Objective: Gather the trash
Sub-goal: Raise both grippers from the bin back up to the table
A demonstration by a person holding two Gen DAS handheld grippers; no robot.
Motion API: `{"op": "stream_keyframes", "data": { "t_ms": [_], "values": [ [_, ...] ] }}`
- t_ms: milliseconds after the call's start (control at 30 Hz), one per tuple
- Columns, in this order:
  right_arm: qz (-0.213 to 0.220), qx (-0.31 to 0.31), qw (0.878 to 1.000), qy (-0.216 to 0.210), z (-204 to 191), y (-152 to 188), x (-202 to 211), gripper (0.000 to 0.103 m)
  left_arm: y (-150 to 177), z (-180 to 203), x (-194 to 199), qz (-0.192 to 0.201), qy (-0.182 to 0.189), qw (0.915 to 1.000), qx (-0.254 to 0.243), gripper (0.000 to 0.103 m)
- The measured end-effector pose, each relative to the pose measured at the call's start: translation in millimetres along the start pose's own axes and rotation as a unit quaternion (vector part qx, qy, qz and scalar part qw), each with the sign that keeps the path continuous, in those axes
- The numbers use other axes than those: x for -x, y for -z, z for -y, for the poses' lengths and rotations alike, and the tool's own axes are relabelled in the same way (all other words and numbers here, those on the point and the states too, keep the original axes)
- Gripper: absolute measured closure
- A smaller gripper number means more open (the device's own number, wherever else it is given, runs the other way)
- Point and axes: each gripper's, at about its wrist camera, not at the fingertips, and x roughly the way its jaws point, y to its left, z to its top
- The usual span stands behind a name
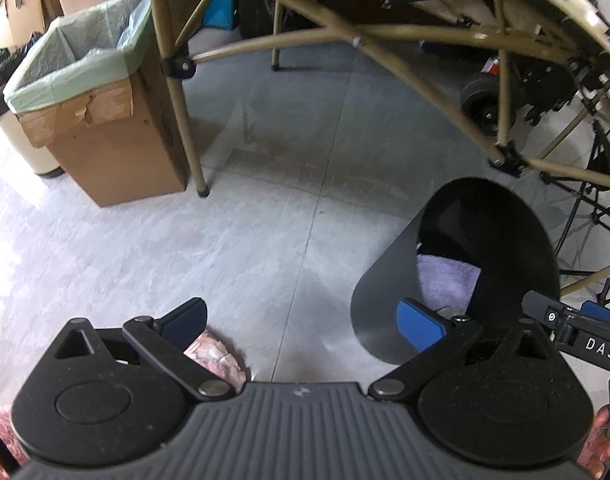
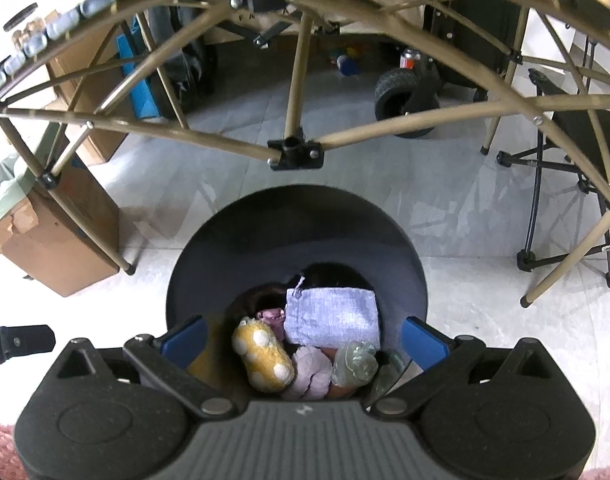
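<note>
Across the middle of the left wrist view runs a broad stretch of grey tiled floor, bounded at upper left by a cardboard box lined with a green bag and along the top and right by the tan folding frame of a table. One frame leg stands just beside the box. At lower right of that view sits a black bin, open at the top, with a lilac cloth showing inside. The left gripper hangs over bare floor, its fingers spread wide with nothing between them; something pink and textured lies low at the left, partly hidden behind the gripper body.

Only the right wrist view looks straight down into the bin. Inside it lie a lilac cloth pouch, a yellow soft piece with white dots, a pale purple fluffy piece, a clear greenish crumpled wrapper and a small pink scrap, packed close and touching. The right gripper hangs over the bin's near rim, fingers wide apart and holding nothing. This view also shows a black wheel beyond the frame at upper right and a black folding chair at the right edge, well apart from the bin.
</note>
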Motion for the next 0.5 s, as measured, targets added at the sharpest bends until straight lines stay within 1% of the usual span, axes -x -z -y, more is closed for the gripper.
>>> {"op": "stream_keyframes", "data": {
  "t_ms": [300, 500],
  "values": [
    [0.044, -0.003, 0.999, -0.001, 6, -3, 36, 0.000, -2, 20, 23, 0.040, 0.030, 0.9987, -0.014, 0.000],
    [0.086, 0.000, 0.996, -0.008, 13, -7, 71, 0.000, -1, 38, 44, 0.081, 0.047, 0.9951, -0.031, 0.000]
  ]
}}
